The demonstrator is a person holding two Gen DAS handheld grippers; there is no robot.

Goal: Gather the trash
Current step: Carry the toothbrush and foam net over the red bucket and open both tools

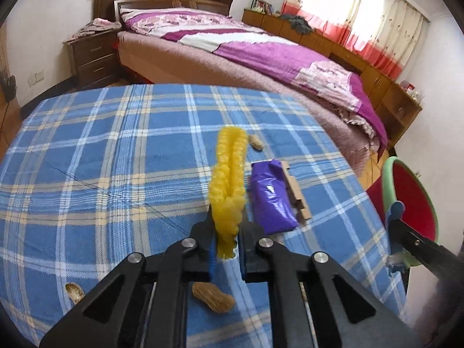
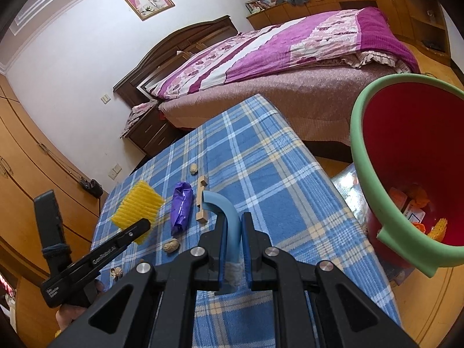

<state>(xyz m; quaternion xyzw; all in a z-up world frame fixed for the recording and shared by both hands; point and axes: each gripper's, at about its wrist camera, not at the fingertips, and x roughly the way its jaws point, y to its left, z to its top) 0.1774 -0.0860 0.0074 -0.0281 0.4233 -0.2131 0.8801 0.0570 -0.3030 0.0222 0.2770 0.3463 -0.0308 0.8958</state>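
- L gripper (image 1: 227,232): jaws clenched on yellow foam net (image 1: 229,179), held above table (image 1: 87,159).
- R gripper (image 2: 232,249): jaws clamp blue curved piece (image 2: 224,214), beside red bin (image 2: 406,156).
- Purple wrapper (image 1: 271,194), peanut shell (image 1: 213,297) on table.

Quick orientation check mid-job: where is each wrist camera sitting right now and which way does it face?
Left wrist: above the plaid table, facing the bed; left gripper clamps yellow foam netting; right gripper at the frame's right edge.
Right wrist: at the table's near right edge, facing the headboard; right gripper clamps a curved blue piece, red bin alongside; the left gripper shows at left.
Shared: netting, purple wrapper, wooden piece, bin, bed.
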